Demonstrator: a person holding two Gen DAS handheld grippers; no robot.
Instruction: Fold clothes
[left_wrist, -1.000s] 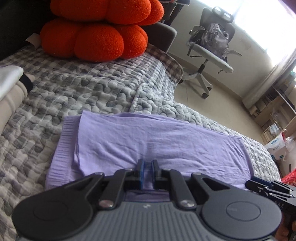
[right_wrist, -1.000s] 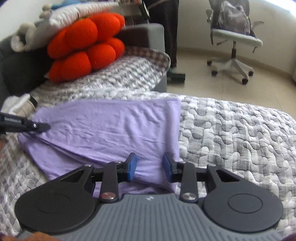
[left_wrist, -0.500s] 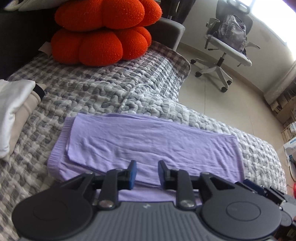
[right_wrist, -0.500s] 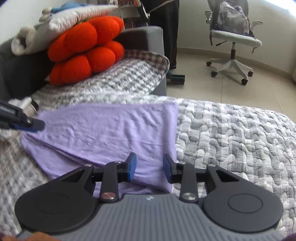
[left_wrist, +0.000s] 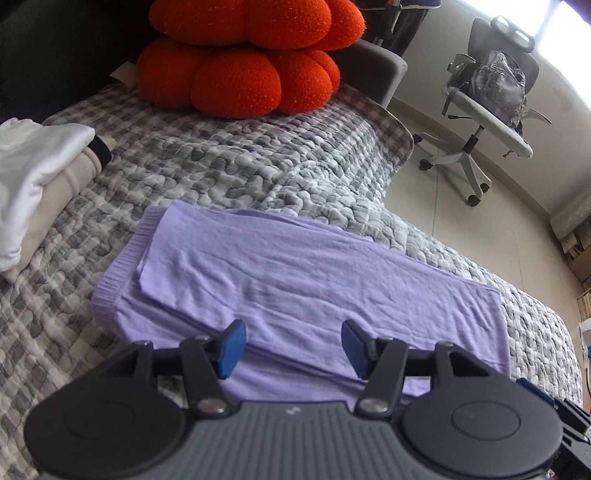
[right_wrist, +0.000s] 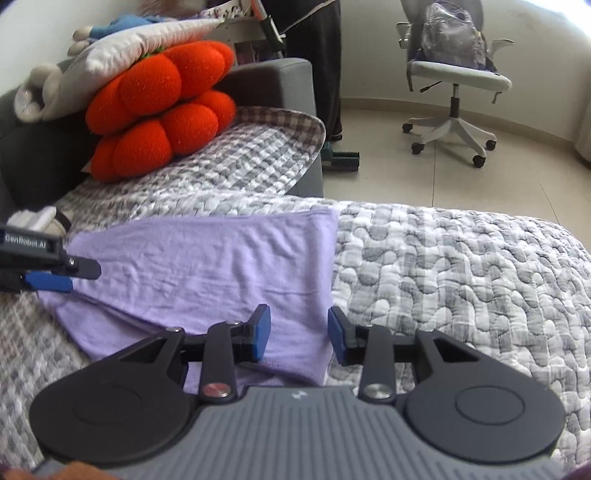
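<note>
A lilac garment (left_wrist: 303, 280) lies folded into a long flat strip on the grey quilted cover; it also shows in the right wrist view (right_wrist: 207, 273). My left gripper (left_wrist: 290, 349) is open and empty, hovering over the garment's near edge. My right gripper (right_wrist: 298, 334) is open and empty above the garment's near right corner. The left gripper's blue-tipped fingers (right_wrist: 48, 282) show at the left edge of the right wrist view, over the garment's left end.
A stack of folded white and beige clothes (left_wrist: 33, 184) lies at the left. Orange pumpkin cushions (left_wrist: 240, 62) sit at the back by a grey sofa arm (right_wrist: 273, 81). An office chair (right_wrist: 450, 74) stands on the tiled floor beyond the bed's edge.
My left gripper has opened and let go of the garment's edge, then opened wider. Both grippers have drawn back and up a little. The garment now lies flat.
</note>
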